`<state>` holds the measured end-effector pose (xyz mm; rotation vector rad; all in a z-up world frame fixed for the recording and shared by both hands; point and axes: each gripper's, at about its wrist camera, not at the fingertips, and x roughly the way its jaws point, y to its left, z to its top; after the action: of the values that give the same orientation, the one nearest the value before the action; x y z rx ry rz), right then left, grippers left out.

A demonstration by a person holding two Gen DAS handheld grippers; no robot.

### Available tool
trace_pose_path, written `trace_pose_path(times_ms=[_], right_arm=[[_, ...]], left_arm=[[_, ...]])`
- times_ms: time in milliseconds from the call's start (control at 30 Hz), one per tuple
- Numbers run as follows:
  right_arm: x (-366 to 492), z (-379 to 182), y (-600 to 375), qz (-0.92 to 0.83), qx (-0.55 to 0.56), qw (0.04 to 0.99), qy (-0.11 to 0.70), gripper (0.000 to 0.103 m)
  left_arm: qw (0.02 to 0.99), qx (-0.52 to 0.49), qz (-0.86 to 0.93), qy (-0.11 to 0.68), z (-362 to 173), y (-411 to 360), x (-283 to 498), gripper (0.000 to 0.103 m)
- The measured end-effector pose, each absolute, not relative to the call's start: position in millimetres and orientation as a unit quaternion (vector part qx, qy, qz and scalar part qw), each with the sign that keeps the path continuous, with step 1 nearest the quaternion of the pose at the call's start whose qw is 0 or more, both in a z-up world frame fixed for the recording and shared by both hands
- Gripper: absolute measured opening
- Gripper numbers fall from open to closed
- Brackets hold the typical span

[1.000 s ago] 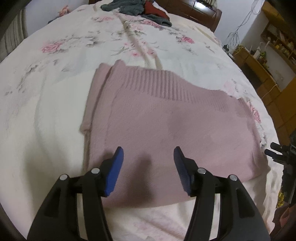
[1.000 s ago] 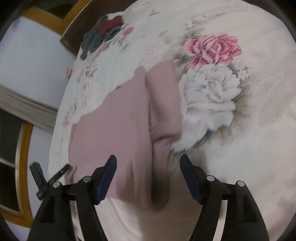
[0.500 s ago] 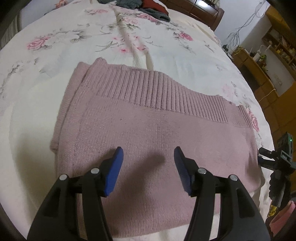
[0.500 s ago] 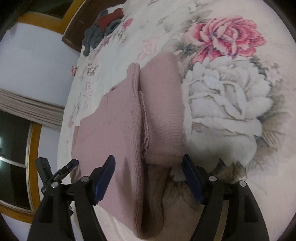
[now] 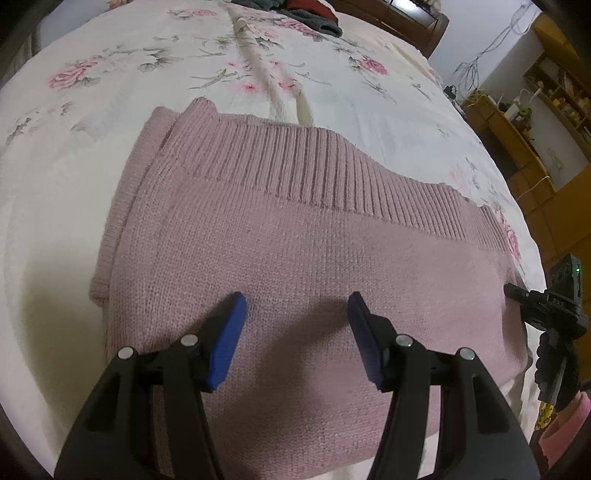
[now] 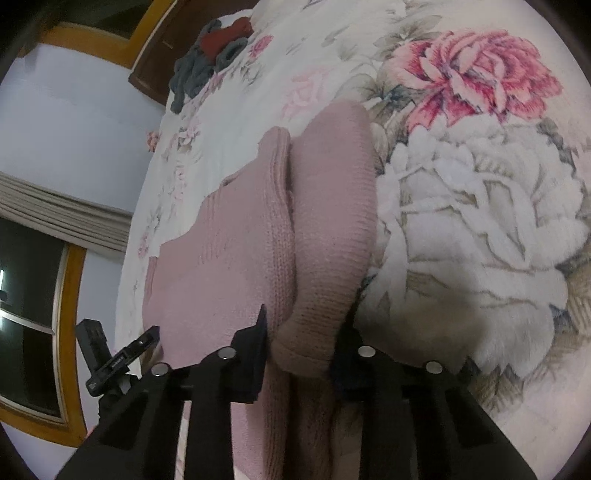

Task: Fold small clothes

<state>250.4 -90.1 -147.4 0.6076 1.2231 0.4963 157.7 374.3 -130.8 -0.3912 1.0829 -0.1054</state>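
A pink knit sweater [image 5: 314, 229] lies folded flat on the floral bedsheet [image 5: 74, 155], its ribbed hem on the far side. My left gripper [image 5: 297, 306] hovers open just above the sweater's near part, nothing between its blue pads. In the right wrist view the sweater [image 6: 229, 258] shows its folded side edge as a thick roll. My right gripper [image 6: 303, 332] is shut on that rolled edge, low against the sheet. The right gripper [image 5: 546, 306] also shows at the sweater's right end in the left wrist view.
A heap of dark grey and red clothes [image 6: 210, 55] lies at the far end of the bed by the wooden headboard [image 5: 406, 14]. Wooden shelves [image 5: 535, 129] stand to the right of the bed. A window with a yellow frame [image 6: 70, 314] is on the left wall.
My right gripper has dropped onto the sweater's side edge and closed from wide open onto the rolled fabric. My left gripper has moved forward and lower over the sweater, still open.
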Motion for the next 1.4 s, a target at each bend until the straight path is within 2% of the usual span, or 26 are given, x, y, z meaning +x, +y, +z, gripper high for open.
trace_pose_path(times_ms=[433, 767, 1033, 1167, 1400], right_arm=[[247.0, -147.8, -91.2, 0.2, 0.291, 0.746, 0.565, 0.026], [253.1, -74.7, -38.1, 0.184, 0.205, 0.776, 0.567, 0.023], [245.3, -20.6, 68.2, 0.239, 0.088, 0.796, 0.548, 0.022], [241.2, -21.7, 116.5, 0.242, 0.029, 0.795, 0.555, 0.022], [242.8, -57.8, 148.5, 0.23, 0.027, 0.776, 0.586, 0.021]], left_arm=[[0.835, -0.19, -0.05, 0.514, -131.5, 374.5, 157.2, 0.057], [0.844, -0.208, -0.043, 0.493, -106.2, 393.2, 128.4, 0.058], [0.846, -0.232, -0.046, 0.478, -95.1, 409.3, 109.2, 0.058], [0.845, -0.247, -0.046, 0.472, -92.7, 417.0, 102.4, 0.058], [0.844, -0.263, -0.05, 0.465, -86.7, 423.8, 98.4, 0.058]])
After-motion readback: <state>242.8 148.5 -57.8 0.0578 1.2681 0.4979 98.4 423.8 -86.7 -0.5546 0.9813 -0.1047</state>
